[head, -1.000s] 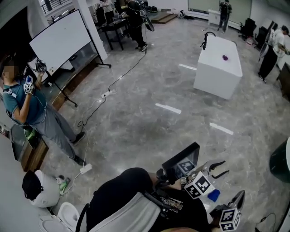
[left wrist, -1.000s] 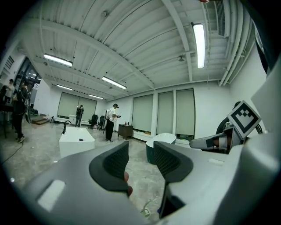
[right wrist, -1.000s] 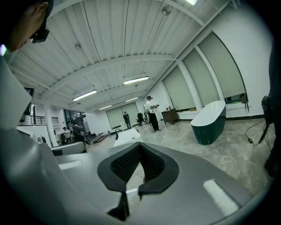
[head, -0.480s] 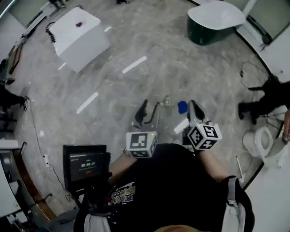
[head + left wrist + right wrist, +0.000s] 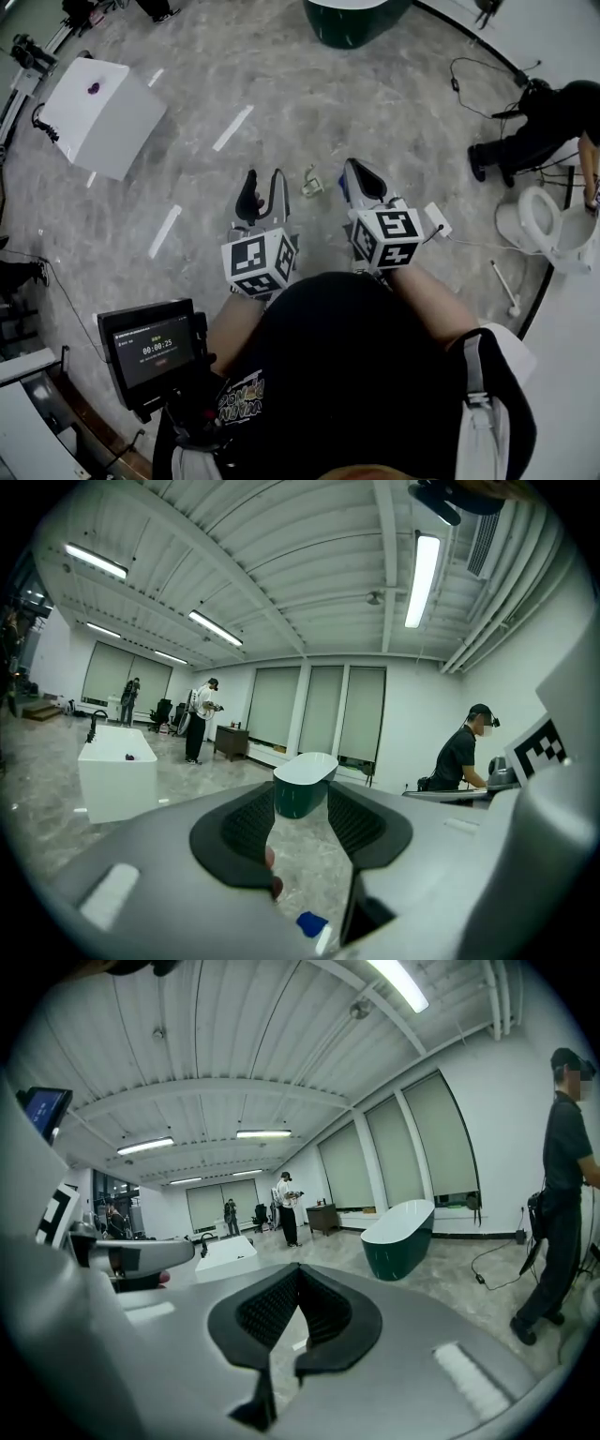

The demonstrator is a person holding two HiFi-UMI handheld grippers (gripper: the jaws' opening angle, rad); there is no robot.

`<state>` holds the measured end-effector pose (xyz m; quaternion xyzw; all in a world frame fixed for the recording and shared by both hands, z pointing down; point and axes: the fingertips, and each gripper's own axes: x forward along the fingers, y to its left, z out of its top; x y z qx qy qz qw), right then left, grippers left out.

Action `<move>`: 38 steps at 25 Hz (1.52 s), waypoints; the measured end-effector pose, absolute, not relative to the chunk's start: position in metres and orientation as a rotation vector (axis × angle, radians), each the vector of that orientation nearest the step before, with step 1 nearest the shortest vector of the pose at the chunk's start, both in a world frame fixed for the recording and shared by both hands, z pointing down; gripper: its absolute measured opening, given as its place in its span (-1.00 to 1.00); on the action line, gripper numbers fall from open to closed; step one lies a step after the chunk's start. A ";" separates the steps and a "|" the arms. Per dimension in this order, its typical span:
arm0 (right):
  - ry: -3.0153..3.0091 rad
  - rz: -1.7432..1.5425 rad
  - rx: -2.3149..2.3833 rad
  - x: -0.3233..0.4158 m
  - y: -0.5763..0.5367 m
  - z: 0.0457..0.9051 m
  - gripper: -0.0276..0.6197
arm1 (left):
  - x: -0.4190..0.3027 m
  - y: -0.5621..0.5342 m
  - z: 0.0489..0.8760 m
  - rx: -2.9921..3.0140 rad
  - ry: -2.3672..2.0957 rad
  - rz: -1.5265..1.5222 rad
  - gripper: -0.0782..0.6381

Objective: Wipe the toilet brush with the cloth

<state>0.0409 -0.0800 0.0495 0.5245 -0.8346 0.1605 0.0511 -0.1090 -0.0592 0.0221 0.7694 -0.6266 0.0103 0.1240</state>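
Both grippers are held out level in front of the person, over bare grey floor. My left gripper [image 5: 262, 187] is open and its ribbed pads [image 5: 253, 822] stand apart with only floor between them. My right gripper [image 5: 361, 178] is shut, its pads [image 5: 319, 1307] meeting at the tips with nothing in them. A small blue bit [image 5: 344, 190] shows beside the right gripper's jaws; I cannot tell what it is. A thin white stick [image 5: 503, 286] lies on the floor near a white toilet [image 5: 548, 225] at the right. No cloth is clearly in view.
A dark green bathtub [image 5: 356, 19] stands ahead and a white tub [image 5: 98, 112] at the far left. A person in black [image 5: 534, 127] bends by the toilet, with a cable [image 5: 469, 70] on the floor. A small screen [image 5: 150, 352] hangs at the wearer's left.
The head view has swung round the room: the green tub has come to the top centre and the toilet shows at the right. Both grippers stay side by side in front of the person.
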 end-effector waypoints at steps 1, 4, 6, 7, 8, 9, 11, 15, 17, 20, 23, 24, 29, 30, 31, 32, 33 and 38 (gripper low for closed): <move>-2.536 0.513 1.612 0.043 -0.081 0.048 -0.91 | -0.105 -0.060 0.021 2.242 -1.822 0.030 -0.28; -2.521 0.570 1.647 0.045 -0.076 0.052 -0.91 | -0.092 -0.056 0.024 2.250 -1.805 0.040 -0.28; -2.519 0.577 1.617 0.040 -0.068 0.060 -0.91 | -0.086 -0.049 0.033 2.261 -1.783 0.062 -0.28; -2.519 0.577 1.598 0.038 -0.064 0.064 -0.91 | -0.084 -0.046 0.037 2.265 -1.769 0.074 -0.28; -2.518 0.575 1.586 0.037 -0.062 0.067 -0.91 | -0.083 -0.044 0.042 2.265 -1.759 0.083 -0.28; -2.516 0.575 1.582 0.038 -0.062 0.069 -0.91 | -0.083 -0.043 0.044 2.261 -1.755 0.084 -0.28; -2.518 0.582 1.587 0.040 -0.063 0.069 -0.91 | -0.084 -0.044 0.044 2.253 -1.762 0.071 -0.28; -2.538 0.577 1.572 0.037 -0.063 0.068 -0.91 | -0.086 -0.044 0.043 2.253 -1.773 0.068 -0.28; -2.542 0.570 1.563 0.035 -0.062 0.068 -0.91 | -0.086 -0.044 0.044 2.249 -1.774 0.073 -0.28; -2.546 0.561 1.556 0.034 -0.061 0.066 -0.91 | -0.087 -0.043 0.044 2.243 -1.773 0.072 -0.28; -2.550 0.560 1.551 0.032 -0.061 0.065 -0.91 | -0.087 -0.043 0.044 2.240 -1.768 0.073 -0.28; -2.551 0.560 1.548 0.032 -0.060 0.065 -0.91 | -0.087 -0.043 0.044 2.241 -1.767 0.072 -0.28; -2.557 0.554 1.536 0.031 -0.058 0.065 -0.91 | -0.085 -0.042 0.045 2.246 -1.756 0.074 -0.28; -2.558 0.554 1.535 0.031 -0.057 0.065 -0.91 | -0.085 -0.042 0.045 2.248 -1.754 0.075 -0.28; -2.557 0.554 1.534 0.032 -0.057 0.065 -0.91 | -0.084 -0.042 0.045 2.249 -1.753 0.077 -0.28; -2.557 0.554 1.534 0.032 -0.057 0.065 -0.91 | -0.084 -0.042 0.045 2.250 -1.752 0.078 -0.28; -2.558 0.554 1.533 0.032 -0.057 0.065 -0.91 | -0.084 -0.042 0.045 2.250 -1.752 0.080 -0.28; -2.566 0.559 1.532 0.031 -0.057 0.064 -0.91 | -0.085 -0.042 0.046 2.244 -1.753 0.089 -0.29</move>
